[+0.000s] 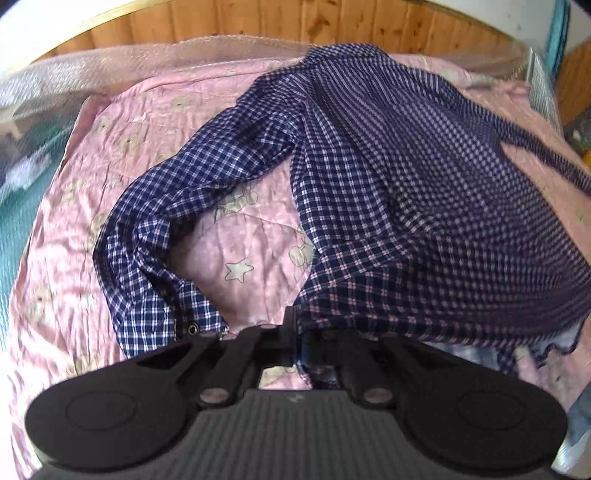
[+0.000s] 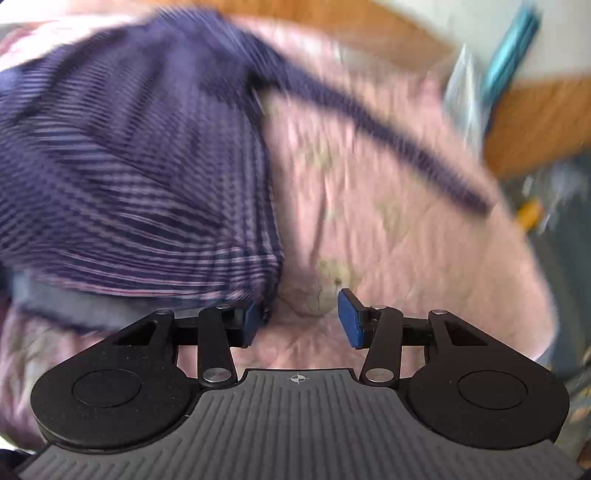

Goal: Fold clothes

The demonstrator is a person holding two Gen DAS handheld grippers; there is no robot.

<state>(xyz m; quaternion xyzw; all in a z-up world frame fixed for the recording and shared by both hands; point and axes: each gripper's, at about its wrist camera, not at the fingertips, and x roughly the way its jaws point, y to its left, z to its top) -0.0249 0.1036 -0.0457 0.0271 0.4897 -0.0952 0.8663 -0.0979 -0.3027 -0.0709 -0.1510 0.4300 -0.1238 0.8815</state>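
The left gripper (image 1: pixel 295 341) is pinching the checked shirt (image 1: pixel 388 192)'s hem; the right gripper (image 2: pixel 301 319), beside the shirt, is gaping empty, needing a fresh grip.

The shirt (image 1: pixel 388 192) is dark navy with a small check of white and pinkish lines, and in the blurred right wrist view the same shirt (image 2: pixel 140 166) smears into navy and lilac stripes. The quilt (image 1: pixel 147 122) under it is shiny pink, printed with pale beige bears and cream stars. The headboard (image 1: pixel 280 22) is orange-brown knotty wood, and the right tongs (image 2: pixel 303 319) are black with blue pads (image 2: pixel 349 317).
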